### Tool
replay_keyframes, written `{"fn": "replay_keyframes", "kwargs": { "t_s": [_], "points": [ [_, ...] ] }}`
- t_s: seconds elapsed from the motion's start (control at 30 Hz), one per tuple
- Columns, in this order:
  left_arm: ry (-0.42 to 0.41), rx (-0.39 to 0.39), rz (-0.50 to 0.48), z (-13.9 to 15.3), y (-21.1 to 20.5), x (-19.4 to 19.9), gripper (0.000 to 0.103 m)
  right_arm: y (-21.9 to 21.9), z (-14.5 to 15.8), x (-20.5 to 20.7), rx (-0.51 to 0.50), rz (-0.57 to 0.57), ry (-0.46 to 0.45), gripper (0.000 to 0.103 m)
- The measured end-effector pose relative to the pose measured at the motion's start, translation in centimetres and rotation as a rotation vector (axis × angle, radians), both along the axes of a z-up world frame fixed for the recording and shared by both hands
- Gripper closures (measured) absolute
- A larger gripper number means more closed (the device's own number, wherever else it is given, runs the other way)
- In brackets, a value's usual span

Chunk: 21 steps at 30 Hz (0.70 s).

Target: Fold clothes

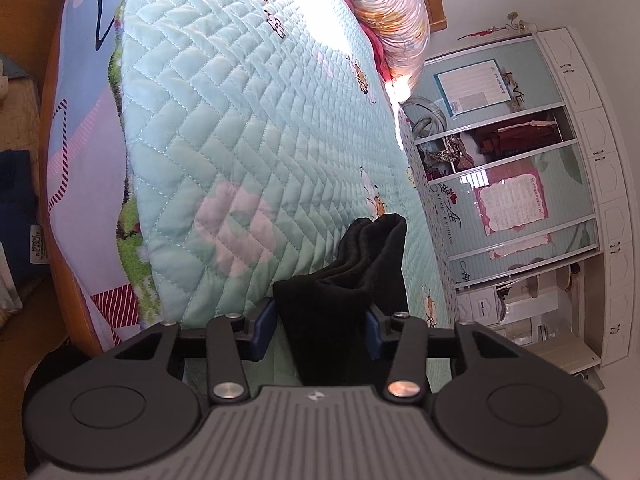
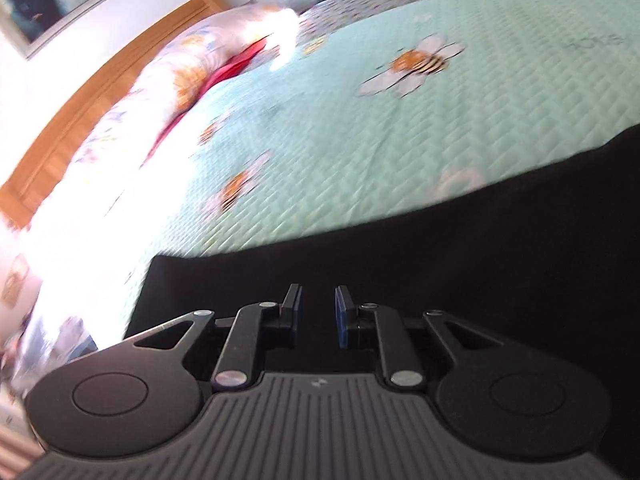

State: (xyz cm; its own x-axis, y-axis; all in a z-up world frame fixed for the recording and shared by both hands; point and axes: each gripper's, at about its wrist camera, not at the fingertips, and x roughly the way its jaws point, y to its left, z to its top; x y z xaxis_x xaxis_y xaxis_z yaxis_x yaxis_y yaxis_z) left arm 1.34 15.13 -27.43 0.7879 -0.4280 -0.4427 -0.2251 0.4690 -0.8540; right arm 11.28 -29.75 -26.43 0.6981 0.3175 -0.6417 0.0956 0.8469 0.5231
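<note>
One black garment (image 1: 352,280) on the quilt (image 1: 224,140). The left gripper (image 1: 320,326) pinches a bunched fold between its pads; the right gripper (image 2: 318,312), jaws narrow, hovers over flat cloth, grip unclear.

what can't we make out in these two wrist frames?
- Left wrist: the black garment bunches between the left gripper pads; its type and lower part are hidden behind the gripper body.
- Right wrist: the garment runs off the right edge; whether the right gripper pinches any cloth cannot be told, black on black.
- Right wrist: the quilt and pillow are motion-blurred and glared out.
</note>
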Motion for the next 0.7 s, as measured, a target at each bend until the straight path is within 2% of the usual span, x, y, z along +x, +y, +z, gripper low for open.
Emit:
{"fn": "replay_keyframes", "kwargs": {
  "t_s": [0.1, 0.2, 0.37, 0.53, 0.7],
  "points": [
    [0.003, 0.025, -0.007, 0.3, -0.2, 0.0, 0.057, -1.0, -0.4, 2.0, -0.042, -0.081, 0.026, 0.084],
    [0.006, 0.027, -0.011, 0.3, -0.1, 0.1, 0.057, -1.4, -0.9, 2.9, -0.004, -0.080, 0.008, 0.084],
    [0.011, 0.021, -0.009, 0.3, 0.0, -0.1, 0.056, -0.9, -1.9, 3.7, -0.018, -0.082, 0.048, 0.087],
    [0.015, 0.021, -0.012, 0.2, 0.0, 0.0, 0.056, -1.2, -3.2, 3.1, 0.021, -0.093, 0.092, 0.092],
    [0.016, 0.032, -0.009, 0.4, -0.3, -0.1, 0.056, -0.6, -3.6, 0.3, 0.043, -0.060, 0.106, 0.093]
  ]
}}
